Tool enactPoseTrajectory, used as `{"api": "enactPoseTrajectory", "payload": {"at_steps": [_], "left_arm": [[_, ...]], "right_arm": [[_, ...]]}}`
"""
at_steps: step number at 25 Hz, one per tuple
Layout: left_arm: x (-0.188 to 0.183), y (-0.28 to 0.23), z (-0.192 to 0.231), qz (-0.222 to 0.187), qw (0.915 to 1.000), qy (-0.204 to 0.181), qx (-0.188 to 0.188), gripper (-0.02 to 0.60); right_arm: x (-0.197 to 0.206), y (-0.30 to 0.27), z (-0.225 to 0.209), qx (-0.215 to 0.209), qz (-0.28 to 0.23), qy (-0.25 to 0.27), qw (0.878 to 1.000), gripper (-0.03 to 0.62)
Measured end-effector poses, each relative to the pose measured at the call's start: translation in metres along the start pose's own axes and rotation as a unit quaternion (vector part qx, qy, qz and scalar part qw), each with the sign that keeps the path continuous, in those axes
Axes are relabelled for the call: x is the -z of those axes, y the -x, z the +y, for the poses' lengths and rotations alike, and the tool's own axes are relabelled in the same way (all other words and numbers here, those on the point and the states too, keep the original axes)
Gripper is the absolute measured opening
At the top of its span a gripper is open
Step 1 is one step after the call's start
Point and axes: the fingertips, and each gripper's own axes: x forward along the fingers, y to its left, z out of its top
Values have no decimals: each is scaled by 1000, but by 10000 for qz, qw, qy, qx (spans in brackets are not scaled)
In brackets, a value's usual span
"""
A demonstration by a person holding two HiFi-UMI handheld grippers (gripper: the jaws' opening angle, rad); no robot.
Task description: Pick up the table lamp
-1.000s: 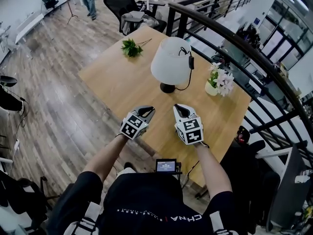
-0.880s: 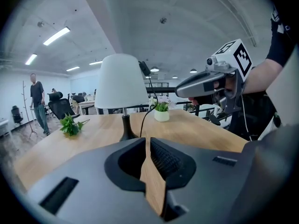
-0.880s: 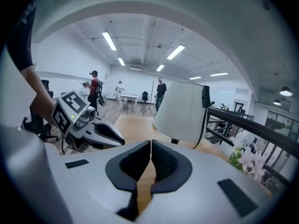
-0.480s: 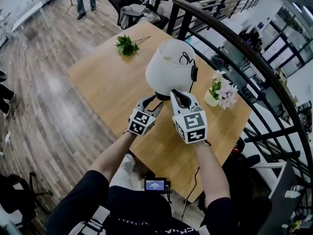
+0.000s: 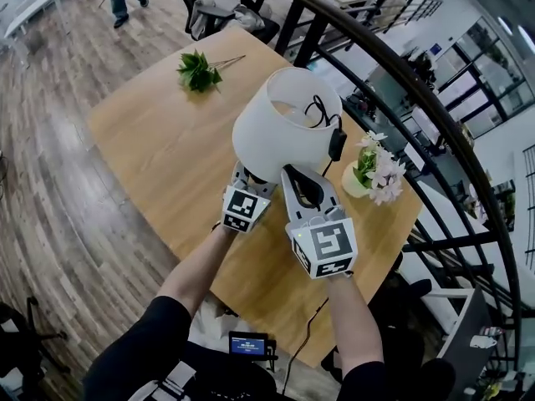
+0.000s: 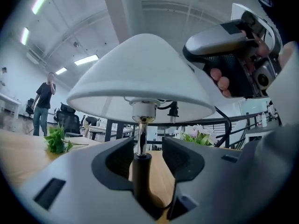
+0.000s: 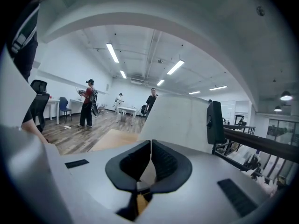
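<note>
Two grippers: left gripper (image 6: pixel 145 157) jaws just opening wide, table lamp (image 6: pixel 140 73) stem (image 6: pixel 141 134) between them, unpressed — right gripper (image 7: pixel 150 164) closed, empty, shade (image 7: pixel 182 120) ahead. Likely top-heavy, slick stem — grip low.

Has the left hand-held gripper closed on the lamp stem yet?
Open. On the left hand-held gripper, jaws have just been opening; they flank the table lamp's stem without pressing it.

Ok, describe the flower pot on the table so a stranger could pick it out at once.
Find the wooden table beside the black railing. Right of its white lamp, near the railing-side edge, stands a small white pot of pale flowers. The only other plant, a green sprig, lies loose and potless at the far corner.
</note>
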Motion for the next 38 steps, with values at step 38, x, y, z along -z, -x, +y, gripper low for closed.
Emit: {"api": "enactPoseTrajectory", "payload": {"at_steps": [38], "left_arm": [[-16, -45, 23, -972, 9919, -483, -667, 77]], "right_arm": [[-1, -17, -2, -21, -589, 722, 9957, 32]]}}
